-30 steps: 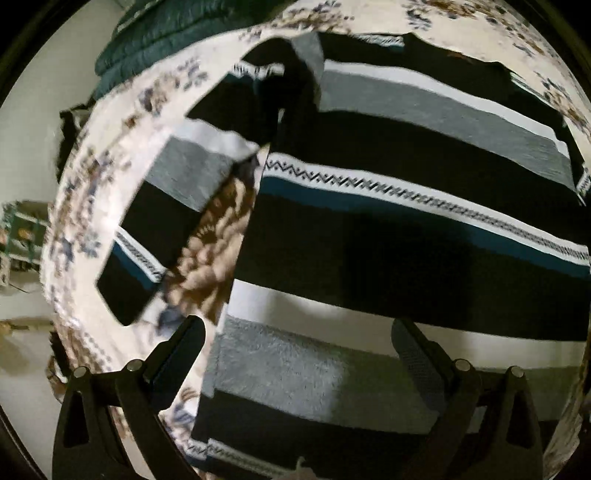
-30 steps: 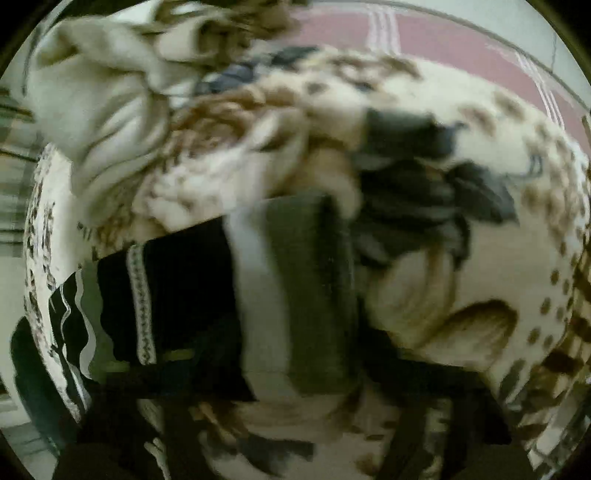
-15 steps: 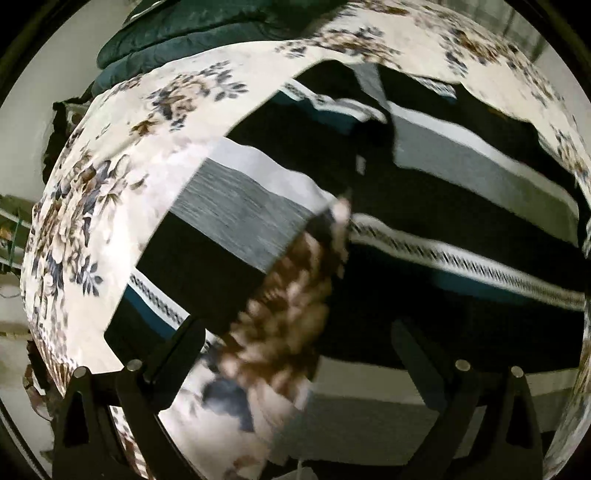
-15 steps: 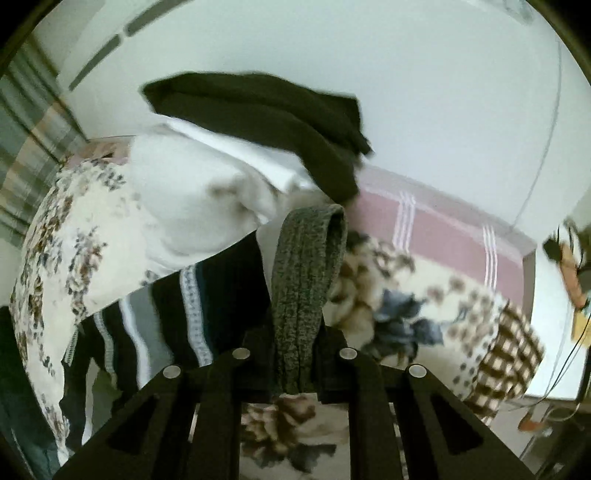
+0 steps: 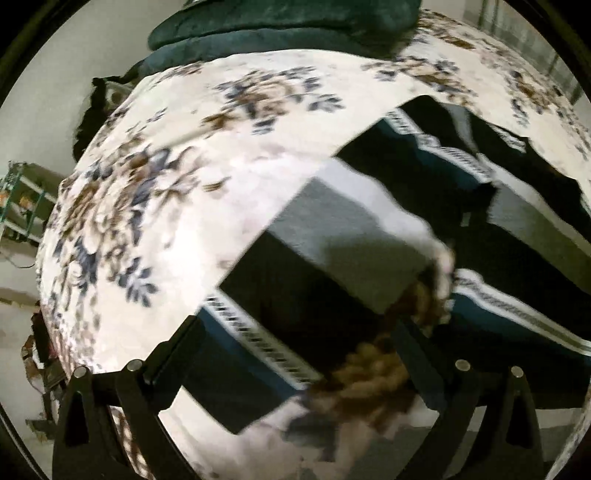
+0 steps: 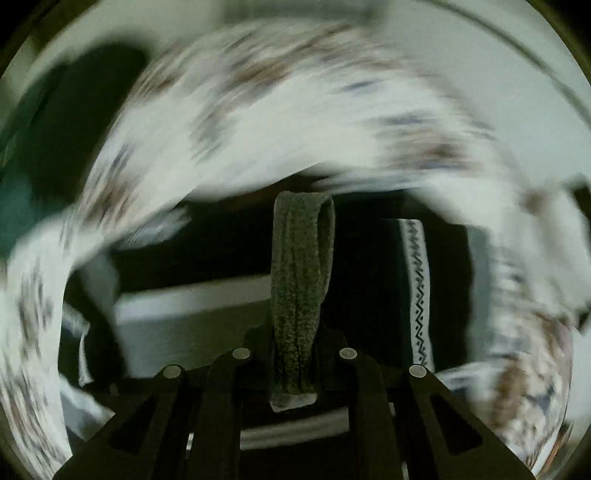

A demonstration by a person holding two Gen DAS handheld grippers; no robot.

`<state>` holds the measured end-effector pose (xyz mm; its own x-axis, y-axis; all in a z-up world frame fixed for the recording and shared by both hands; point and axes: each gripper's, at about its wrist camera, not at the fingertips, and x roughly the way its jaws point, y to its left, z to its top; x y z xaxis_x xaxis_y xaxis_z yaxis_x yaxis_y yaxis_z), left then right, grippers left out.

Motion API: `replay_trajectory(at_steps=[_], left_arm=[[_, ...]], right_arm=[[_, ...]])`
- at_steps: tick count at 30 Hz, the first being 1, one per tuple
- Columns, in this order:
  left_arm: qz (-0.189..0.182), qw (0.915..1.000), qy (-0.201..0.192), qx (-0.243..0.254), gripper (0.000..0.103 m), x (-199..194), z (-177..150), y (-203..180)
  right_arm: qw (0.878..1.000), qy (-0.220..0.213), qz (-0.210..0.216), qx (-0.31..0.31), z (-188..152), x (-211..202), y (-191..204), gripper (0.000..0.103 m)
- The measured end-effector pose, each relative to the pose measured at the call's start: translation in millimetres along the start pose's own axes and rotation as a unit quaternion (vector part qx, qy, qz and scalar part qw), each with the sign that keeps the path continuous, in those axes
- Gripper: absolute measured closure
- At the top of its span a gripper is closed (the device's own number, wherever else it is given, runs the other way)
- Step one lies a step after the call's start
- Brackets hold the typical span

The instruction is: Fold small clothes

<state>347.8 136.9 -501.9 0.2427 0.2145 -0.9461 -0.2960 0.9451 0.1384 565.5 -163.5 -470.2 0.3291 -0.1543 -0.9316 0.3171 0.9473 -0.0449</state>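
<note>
A striped knit sweater (image 5: 517, 266) in black, grey, white and teal lies flat on a floral bedspread (image 5: 177, 206). Its left sleeve (image 5: 317, 273) runs down and left, with its cuff end between the fingers of my left gripper (image 5: 295, 354). That gripper is open and hovers just above the sleeve. My right gripper (image 6: 293, 354) is shut on a fold of the sweater's grey knit (image 6: 301, 266), which sticks up between its fingers. Below it the sweater body (image 6: 417, 288) shows dark, with a zigzag band. The right wrist view is heavily blurred.
A dark green quilt (image 5: 288, 18) lies piled at the far end of the bed. The bed's left edge (image 5: 48, 280) drops to the floor, with a green shelf (image 5: 22, 199) beyond it. A dark green shape (image 6: 22, 192) shows at the left of the right wrist view.
My left gripper has moved left from the sweater body to over the left sleeve. My right gripper, holding the grey fold, has swung from facing the wall to over the sweater.
</note>
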Motion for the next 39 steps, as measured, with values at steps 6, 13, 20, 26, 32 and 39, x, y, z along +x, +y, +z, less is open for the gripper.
replay_trajectory(at_steps=[6,13,20,26,32,39], left_arm=[[0.02,0.9994,0.0,-0.028,0.0,5.7,-2.8,46.0],[0.009,0.9976,0.027,-0.064,0.0,10.8,-18.9,100.6],[-0.047,0.9889,0.073,-0.12,0.0,18.3,-56.5,158.5],[-0.158,0.9514,0.136,-0.227,0.002,61.2,-83.6,177.8],[-0.183,0.9467,0.126,-0.234,0.058,87.8,-60.4,142.9],[-0.188,0.9389,0.022,-0.287,0.095,52.9,-6.4,189.0]], right_arm=[[0.991,0.028,-0.002,-0.132,-25.1,55.0,154.5,0.088],[0.985,0.102,0.126,-0.056,-42.4,54.1,91.1,0.046],[0.984,0.101,0.141,0.039,-95.7,6.6,-43.2,0.032],[0.983,0.132,0.098,0.079,-162.5,5.9,-102.5,0.032],[0.977,0.173,0.079,0.099,-208.0,24.4,-111.8,0.032],[0.981,0.173,0.071,0.049,-215.8,20.8,-97.6,0.032]])
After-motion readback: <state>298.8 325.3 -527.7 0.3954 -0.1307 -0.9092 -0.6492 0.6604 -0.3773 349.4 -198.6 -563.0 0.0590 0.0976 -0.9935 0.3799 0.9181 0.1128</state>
